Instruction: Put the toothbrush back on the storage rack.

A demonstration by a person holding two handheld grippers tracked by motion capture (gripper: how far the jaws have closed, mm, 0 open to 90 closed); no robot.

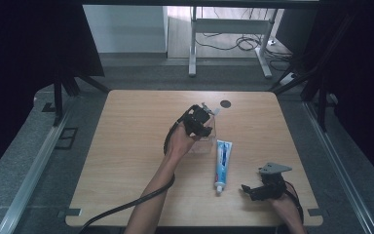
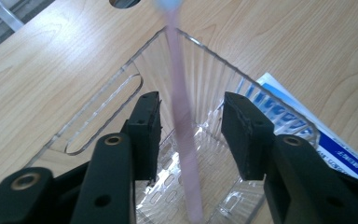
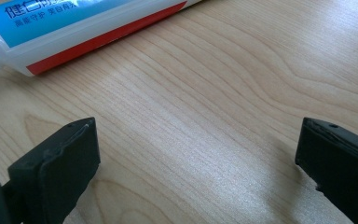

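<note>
A clear plastic holder [image 1: 202, 144] stands mid-table, with a pink toothbrush [image 2: 182, 126] upright inside it and its blue head [image 1: 209, 108] sticking out above. My left gripper [image 1: 205, 116] hovers over the holder; in the left gripper view its jaws [image 2: 192, 100] are open on either side of the brush handle, not touching it. A blue, white and red toothpaste tube [image 1: 222, 163] lies flat just right of the holder, cap toward the front. My right gripper [image 1: 247, 190] is low over the table near the tube's cap end, open and empty [image 3: 196, 135]; the tube [image 3: 74, 18] lies ahead of it.
A round dark hole [image 1: 225, 104] sits in the wooden tabletop [image 1: 126, 146] behind the holder. Black frame struts and curtains flank the table, and a cable trails from the left gripper off the front edge.
</note>
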